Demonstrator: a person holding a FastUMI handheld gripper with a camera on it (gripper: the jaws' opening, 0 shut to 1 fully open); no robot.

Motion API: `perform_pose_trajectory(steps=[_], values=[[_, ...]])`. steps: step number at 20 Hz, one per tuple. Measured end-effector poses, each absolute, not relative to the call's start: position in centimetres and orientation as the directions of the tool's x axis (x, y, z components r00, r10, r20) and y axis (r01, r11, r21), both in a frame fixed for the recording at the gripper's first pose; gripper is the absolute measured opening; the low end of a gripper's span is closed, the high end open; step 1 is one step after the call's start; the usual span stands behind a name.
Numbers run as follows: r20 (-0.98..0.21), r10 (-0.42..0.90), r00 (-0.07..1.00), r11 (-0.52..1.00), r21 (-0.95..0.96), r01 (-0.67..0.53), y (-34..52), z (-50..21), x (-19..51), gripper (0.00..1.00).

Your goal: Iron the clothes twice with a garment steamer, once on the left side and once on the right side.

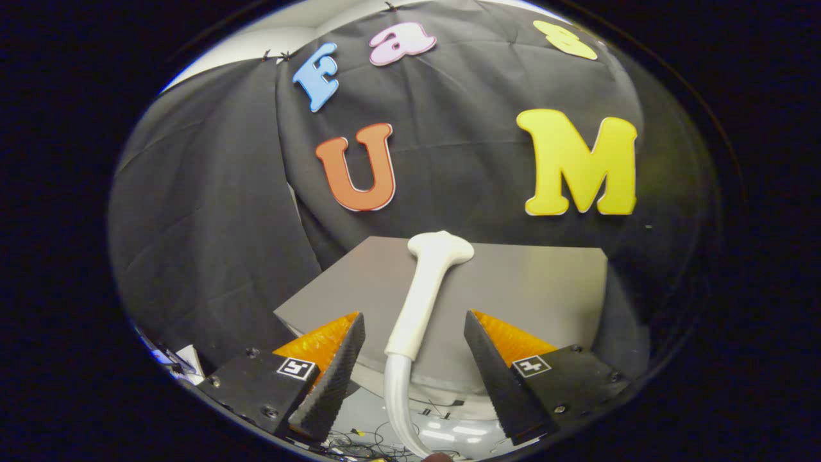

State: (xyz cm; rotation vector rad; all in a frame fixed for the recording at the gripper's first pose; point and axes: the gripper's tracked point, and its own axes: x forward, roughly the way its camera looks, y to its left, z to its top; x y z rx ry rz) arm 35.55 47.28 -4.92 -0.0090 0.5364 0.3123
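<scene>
A white garment steamer point(423, 289) lies on a grey table point(539, 282), its flat head pointing away toward the black cloth wall. Its pale hose point(397, 404) runs off the table's near edge and curves down between my fingers. My gripper point(414, 350) is open, its two black ribbed fingers standing one on each side of the steamer's handle without touching it. The left finger point(337, 372) and the right finger point(497, 372) sit level with the handle's near end. I see no garment.
The black cloth wall hangs close behind and to the left of the table. Below the table's near edge there is a pale floor with loose cables point(359, 443). Some papers or boxes point(183, 359) lie low at the left.
</scene>
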Motion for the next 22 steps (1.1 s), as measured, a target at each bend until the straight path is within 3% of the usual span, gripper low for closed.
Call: perform_pose_trajectory(steps=[7, 12, 13, 17, 22], values=[[-0.625, 0.165, 0.763, 0.979, 0.013, -0.201, 48.5, -9.6, 40.3, 0.82], [-0.627, 0.138, 0.766, 0.986, 0.011, -0.169, 48.6, -10.2, 41.2, 0.59], [-0.632, 0.128, 0.764, 0.987, 0.006, -0.161, 48.8, -10.2, 41.1, 0.45], [-0.628, 0.16, 0.761, 0.985, 0.05, -0.165, 49.3, -9.0, 40.5, 0.33], [-0.526, 0.236, 0.817, 0.968, 0.056, -0.243, 48.9, -4.3, 37.0, 0.3]])
